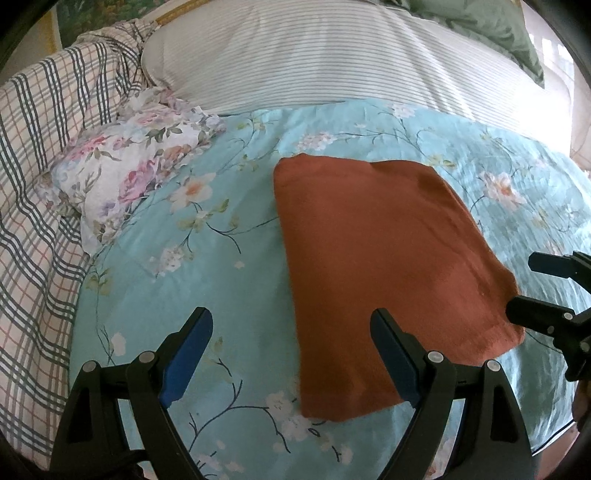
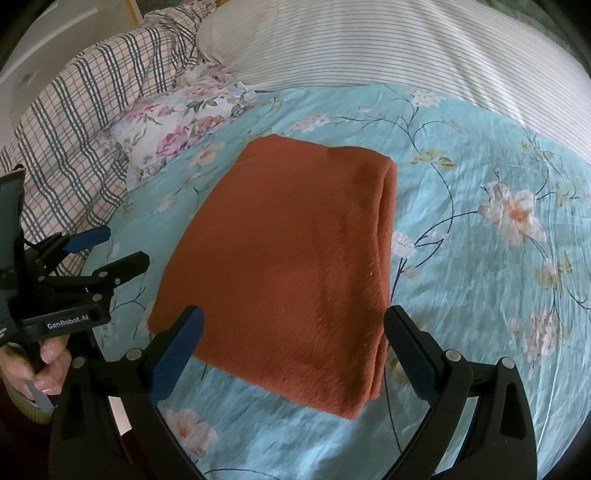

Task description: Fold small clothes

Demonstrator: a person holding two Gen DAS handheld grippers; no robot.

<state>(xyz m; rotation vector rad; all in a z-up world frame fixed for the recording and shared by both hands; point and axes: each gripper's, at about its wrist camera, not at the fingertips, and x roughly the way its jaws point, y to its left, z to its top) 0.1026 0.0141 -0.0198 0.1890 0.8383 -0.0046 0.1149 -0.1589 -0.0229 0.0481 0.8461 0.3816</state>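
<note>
A rust-orange cloth lies folded into a rectangle on the turquoise floral bedsheet; it also shows in the right wrist view with its layered fold edge on the right. My left gripper is open and empty, hovering over the cloth's near left edge. My right gripper is open and empty, just above the cloth's near end. The right gripper also shows at the right edge of the left wrist view, and the left gripper at the left of the right wrist view.
A folded white floral cloth lies at the left of the sheet. A plaid blanket is bunched along the left. A striped pillow lies at the back, with a green pillow behind it.
</note>
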